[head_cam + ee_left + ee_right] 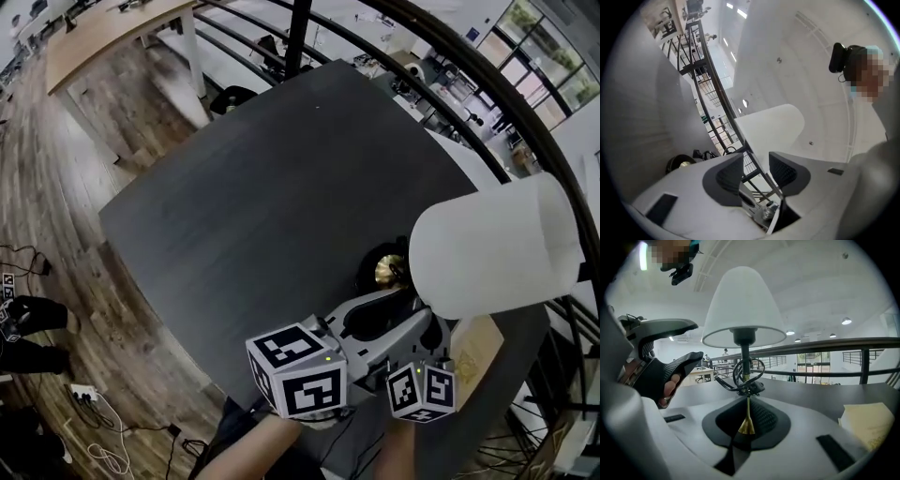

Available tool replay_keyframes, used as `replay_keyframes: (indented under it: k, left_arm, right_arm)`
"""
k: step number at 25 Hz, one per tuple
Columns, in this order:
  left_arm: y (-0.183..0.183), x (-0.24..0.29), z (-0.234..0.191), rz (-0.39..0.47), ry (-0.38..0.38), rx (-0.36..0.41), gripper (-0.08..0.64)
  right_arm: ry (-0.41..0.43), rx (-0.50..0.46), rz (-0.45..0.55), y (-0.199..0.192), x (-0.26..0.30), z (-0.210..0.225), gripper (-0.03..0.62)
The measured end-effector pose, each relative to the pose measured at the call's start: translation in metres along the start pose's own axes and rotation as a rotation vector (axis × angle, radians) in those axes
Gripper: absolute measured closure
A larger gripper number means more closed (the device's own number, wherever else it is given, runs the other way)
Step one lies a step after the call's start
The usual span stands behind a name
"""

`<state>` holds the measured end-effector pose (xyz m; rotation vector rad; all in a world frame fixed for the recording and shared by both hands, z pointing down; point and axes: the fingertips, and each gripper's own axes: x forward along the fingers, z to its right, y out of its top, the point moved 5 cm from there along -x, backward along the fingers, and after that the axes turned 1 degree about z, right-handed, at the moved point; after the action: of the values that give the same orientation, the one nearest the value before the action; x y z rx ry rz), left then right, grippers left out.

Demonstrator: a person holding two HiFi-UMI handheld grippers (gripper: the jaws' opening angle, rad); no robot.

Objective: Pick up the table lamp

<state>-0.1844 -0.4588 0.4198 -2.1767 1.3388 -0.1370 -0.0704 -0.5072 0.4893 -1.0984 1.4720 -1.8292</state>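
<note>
Two grippers are close to the table lamp [743,336], which stands on the dark table [262,206], at its right side and near the person. The left gripper [757,166] has its jaws wide apart, and only a railing [712,79] shows between them. The right gripper [746,403] points at the foot of the lamp with its jaws a narrow slit apart. A brass part of the lamp shows in that slit, but the pads do not seem to press on it.

I judge the lamp to be light but a little top-heavy. The white shade [492,248] looks thin and would dent easily, so it is no place for a grip. The dark stem [744,352] looks stiff, thin and probably smooth, and the cord [749,373] wound around it could slip. The best hold, I think, is on the stem between cord and shade.

The long axis of the lamp is vertical: the round base [375,267] is below, and the shade is on top with its wider mouth downward.
</note>
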Motion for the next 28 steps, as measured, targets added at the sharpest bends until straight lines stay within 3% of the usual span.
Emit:
replay_keyframes:
  k: [11, 20, 28]
  left_arm:
    - [0.008, 0.013, -0.012, 0.080, -0.154, -0.185, 0.360]
    - [0.010, 0.018, -0.008, 0.111, -0.242, -0.249, 0.353]
    - [0.012, 0.019, -0.010, 0.114, -0.235, -0.328, 0.377]
  right_arm:
    - [-0.020, -0.023, 0.001, -0.010, 0.013, -0.004, 0.558]
    - [-0.023, -0.035, -0.007, -0.012, 0.012, -0.005, 0.558]
    - [-0.034, -0.033, -0.006, -0.007, 0.004, -0.005, 0.558]
